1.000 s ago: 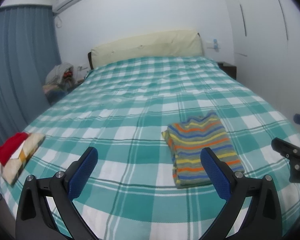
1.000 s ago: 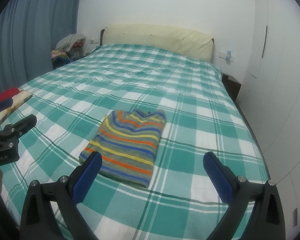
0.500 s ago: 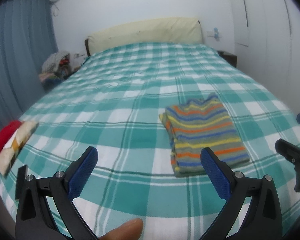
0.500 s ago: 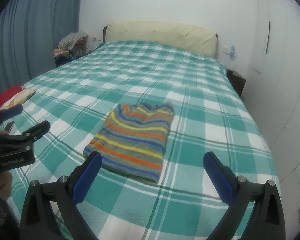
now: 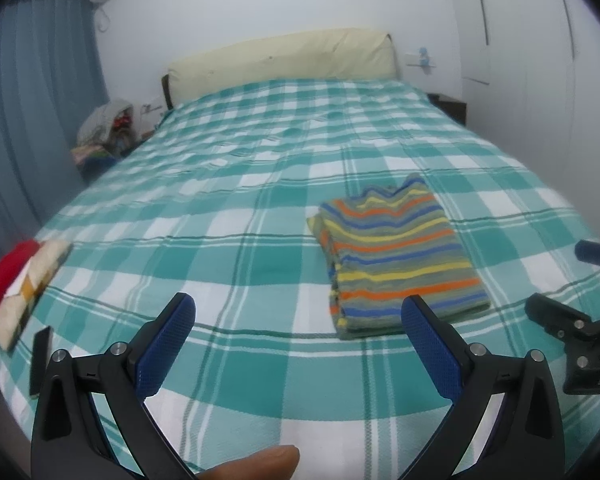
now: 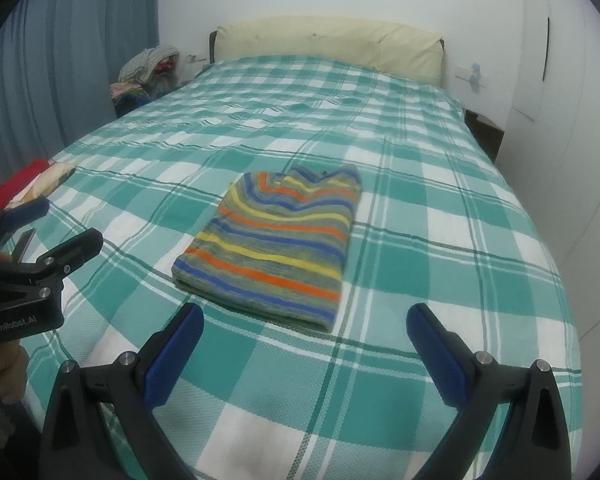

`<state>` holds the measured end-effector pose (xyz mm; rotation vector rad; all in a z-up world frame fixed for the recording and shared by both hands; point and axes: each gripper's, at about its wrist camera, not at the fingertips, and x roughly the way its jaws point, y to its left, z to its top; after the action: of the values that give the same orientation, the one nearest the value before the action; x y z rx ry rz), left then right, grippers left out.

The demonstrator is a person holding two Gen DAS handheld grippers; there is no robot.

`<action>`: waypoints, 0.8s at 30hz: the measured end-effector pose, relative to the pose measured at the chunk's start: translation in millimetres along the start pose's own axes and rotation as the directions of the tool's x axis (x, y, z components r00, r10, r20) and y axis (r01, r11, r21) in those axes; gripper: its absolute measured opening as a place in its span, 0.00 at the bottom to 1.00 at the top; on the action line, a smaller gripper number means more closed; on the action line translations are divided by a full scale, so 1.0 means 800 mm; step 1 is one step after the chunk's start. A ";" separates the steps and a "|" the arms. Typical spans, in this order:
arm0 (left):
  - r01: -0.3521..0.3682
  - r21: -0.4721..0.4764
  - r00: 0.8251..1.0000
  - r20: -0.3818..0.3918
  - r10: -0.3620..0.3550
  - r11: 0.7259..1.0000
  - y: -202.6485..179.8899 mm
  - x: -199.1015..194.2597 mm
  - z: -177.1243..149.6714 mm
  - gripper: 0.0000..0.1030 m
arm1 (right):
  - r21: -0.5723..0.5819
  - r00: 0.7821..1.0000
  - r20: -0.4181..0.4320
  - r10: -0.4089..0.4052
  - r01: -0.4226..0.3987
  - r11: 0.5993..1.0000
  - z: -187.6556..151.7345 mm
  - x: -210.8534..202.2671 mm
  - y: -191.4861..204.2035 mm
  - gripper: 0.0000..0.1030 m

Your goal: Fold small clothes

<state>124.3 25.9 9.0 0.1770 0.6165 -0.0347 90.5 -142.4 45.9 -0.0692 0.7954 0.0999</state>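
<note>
1. My left gripper [image 5: 298, 322] hangs above the near edge of the bed [image 5: 260, 208] with its two blue-padded fingers [image 5: 168, 344] spread wide apart and nothing between them.
2. My right gripper [image 6: 305, 330] is the same: fingers set wide, empty, held over the bed's near end.
3. The striped sweater [image 6: 276, 240] lies folded into a neat rectangle on the checked bedcover, flat and untouched by either gripper.
4. From my left gripper the striped sweater [image 5: 396, 256] sits ahead and to the right, its near edge just past my right-hand finger tip.
5. From my right gripper it lies straight ahead, slightly toward the left finger, its folded edge close in front of that fingertip.
6. A second folded piece, red and cream [image 5: 18, 280], rests at the bed's left edge, well off to the left of my left gripper and far from the sweater.
7. My right gripper shows at the right edge of the left wrist view, beside the sweater; my left gripper shows at the left edge of the right wrist view.
8. A fingertip [image 5: 256, 462] of my left hand pokes in at the bottom of the left wrist view, below the gripper.
9. A cream headboard cushion [image 6: 332, 46] stands at the far end of the bed, and a heap of clothes [image 6: 148, 70] sits beyond the bed's far-left corner, by the blue curtain [image 6: 72, 60].
</note>
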 end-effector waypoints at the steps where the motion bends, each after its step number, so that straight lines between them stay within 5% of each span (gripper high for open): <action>1: -0.013 0.001 1.000 -0.001 0.013 1.000 -0.001 0.000 0.000 1.00 | 0.003 1.000 -0.004 0.001 -0.001 1.000 0.000 0.000 0.000 0.97; 24: 0.037 0.030 0.995 -0.096 -0.034 0.999 -0.005 0.007 -0.006 1.00 | -0.002 1.000 -0.010 -0.023 0.023 1.000 -0.004 -0.005 0.009 0.97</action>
<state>125.6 23.0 0.9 0.1991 0.7149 -0.0703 84.2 -136.1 46.4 -0.0810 0.8042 0.0785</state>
